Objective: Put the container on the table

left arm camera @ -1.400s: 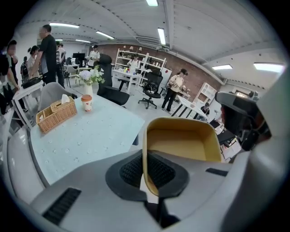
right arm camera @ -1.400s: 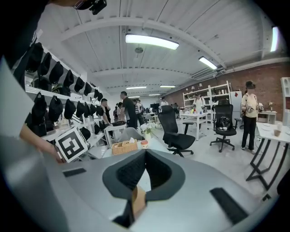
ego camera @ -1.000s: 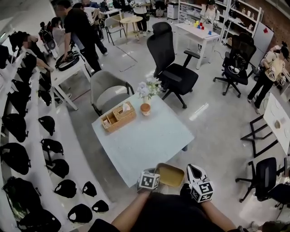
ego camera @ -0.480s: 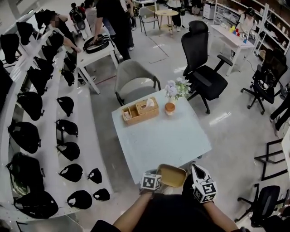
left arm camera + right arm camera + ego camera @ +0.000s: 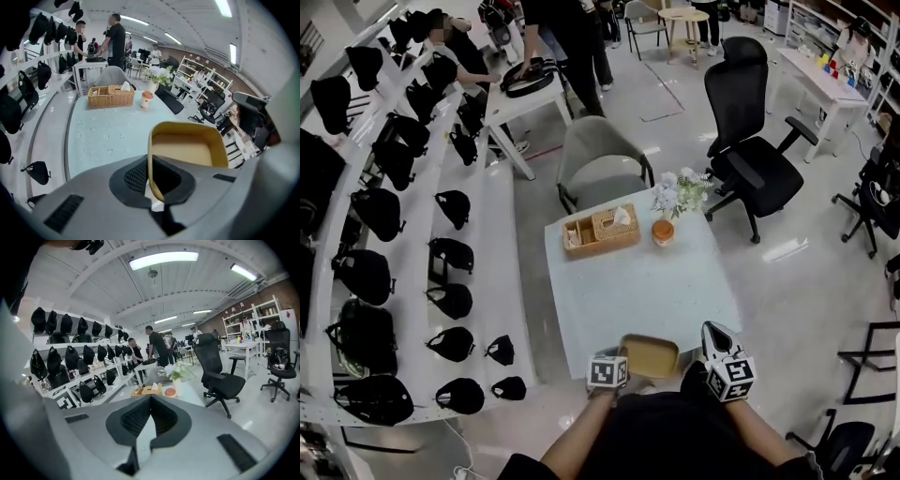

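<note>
A tan, shallow container (image 5: 649,355) hangs at the near edge of the pale blue table (image 5: 647,281). My left gripper (image 5: 617,367) is shut on its left rim. In the left gripper view the container (image 5: 185,150) sticks out ahead of the left gripper (image 5: 152,176), its thin wall pinched between the pads, with the table top (image 5: 108,131) beyond it. My right gripper (image 5: 713,334) is just right of the container, apart from it. In its own view the right gripper (image 5: 149,420) is shut with nothing between the pads.
At the table's far end stand a wicker basket (image 5: 600,232) with tissues and a small flower pot (image 5: 664,232). A grey chair (image 5: 600,150) and a black office chair (image 5: 750,141) stand behind the table. White shelves with black bags (image 5: 450,300) run along the left.
The head view has swung, so the table now lies straight ahead and the shelves fill more of the left. The container stays in my left gripper at the near edge.
</note>
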The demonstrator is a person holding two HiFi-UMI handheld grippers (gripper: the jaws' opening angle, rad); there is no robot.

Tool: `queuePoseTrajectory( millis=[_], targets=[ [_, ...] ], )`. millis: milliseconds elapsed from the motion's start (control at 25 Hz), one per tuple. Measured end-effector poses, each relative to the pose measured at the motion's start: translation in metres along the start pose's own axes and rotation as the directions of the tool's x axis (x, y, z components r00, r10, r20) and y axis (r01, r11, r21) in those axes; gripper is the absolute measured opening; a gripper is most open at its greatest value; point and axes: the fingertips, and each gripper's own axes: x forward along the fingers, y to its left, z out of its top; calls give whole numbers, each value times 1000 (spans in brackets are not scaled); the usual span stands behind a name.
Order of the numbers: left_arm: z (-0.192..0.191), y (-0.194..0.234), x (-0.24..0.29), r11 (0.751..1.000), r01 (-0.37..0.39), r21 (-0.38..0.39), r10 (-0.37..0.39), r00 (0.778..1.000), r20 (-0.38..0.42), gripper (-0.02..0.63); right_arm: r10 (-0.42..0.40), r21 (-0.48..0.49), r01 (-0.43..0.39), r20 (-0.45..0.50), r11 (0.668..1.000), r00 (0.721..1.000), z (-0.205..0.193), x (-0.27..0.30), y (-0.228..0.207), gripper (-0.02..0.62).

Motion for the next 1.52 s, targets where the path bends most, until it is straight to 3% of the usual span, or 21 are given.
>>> queuePoseTrajectory(
  millis=[280,440,560,960,1120,1280,1520],
  targets=[
    [17,-17,31,991,-71,-117,68,997,-32,9,55,-4,-56,-36,998,998,12,21,-60,-2],
    [14,-23,51,962,-109,-252,98,994,-57,9,86,-22,-88,-75,996,993,11,28,-84,-2],
    [18,-31,68,940,-140,-311,125,990,-69,9,105,-24,-107,-92,994,990,11,34,-104,-2],
    [36,-39,122,898,-203,-390,185,979,-84,11,147,11,-147,-180,989,973,-15,59,-148,-2],
    [28,-33,152,877,-183,-444,154,983,-101,11,148,12,-150,-228,989,962,-25,74,-150,-2],
    [25,-28,180,855,-168,-492,133,986,-106,11,99,-21,-107,-234,994,967,-18,92,-161,-2],
    [23,-21,204,841,-159,-517,105,986,-133,11,88,-80,-114,-272,990,958,-18,108,-157,-2]
  ],
)
